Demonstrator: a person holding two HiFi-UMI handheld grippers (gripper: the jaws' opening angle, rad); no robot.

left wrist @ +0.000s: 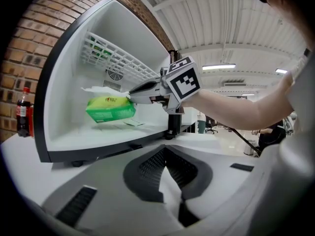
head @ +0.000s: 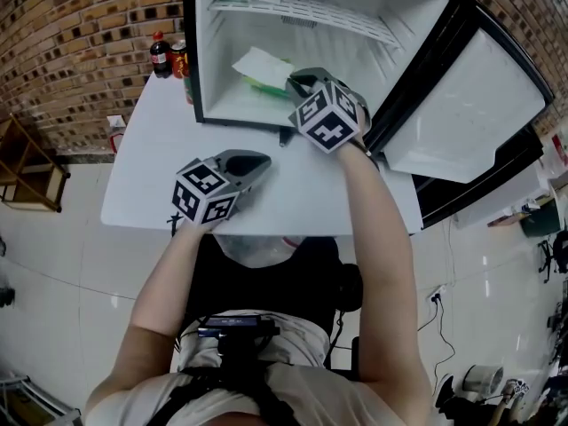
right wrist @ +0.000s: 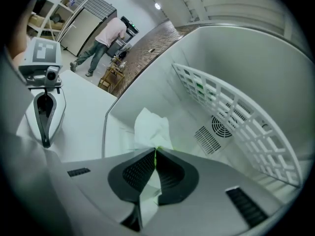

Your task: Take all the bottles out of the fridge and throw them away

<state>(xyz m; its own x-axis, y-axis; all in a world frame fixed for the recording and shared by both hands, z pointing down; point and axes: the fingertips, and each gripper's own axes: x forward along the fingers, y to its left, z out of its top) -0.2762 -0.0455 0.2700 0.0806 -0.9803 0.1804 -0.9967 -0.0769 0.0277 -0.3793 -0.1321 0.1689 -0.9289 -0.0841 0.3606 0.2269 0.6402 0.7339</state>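
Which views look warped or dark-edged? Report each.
Head view: fisheye bows the fridge and brick wall, floor shows glare. Left gripper view: black corners, ceiling lights blown out. Right gripper view: black corners, wire shelf bowed, pinched tissue pack soft up close.

L gripper (head: 256, 161): jaws closed together, nothing between; points approx. level, L forearm (head: 164, 273) drawn in near torso. R gripper (head: 297, 82): jaws clamped on tissue pack (left wrist: 110, 108); R arm (head: 382, 229) extended fwd, gripper tilted slightly down.

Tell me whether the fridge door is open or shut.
Open. The fridge door stands swung wide to the right, leaving the white interior, its wire shelf and a green tissue pack exposed.
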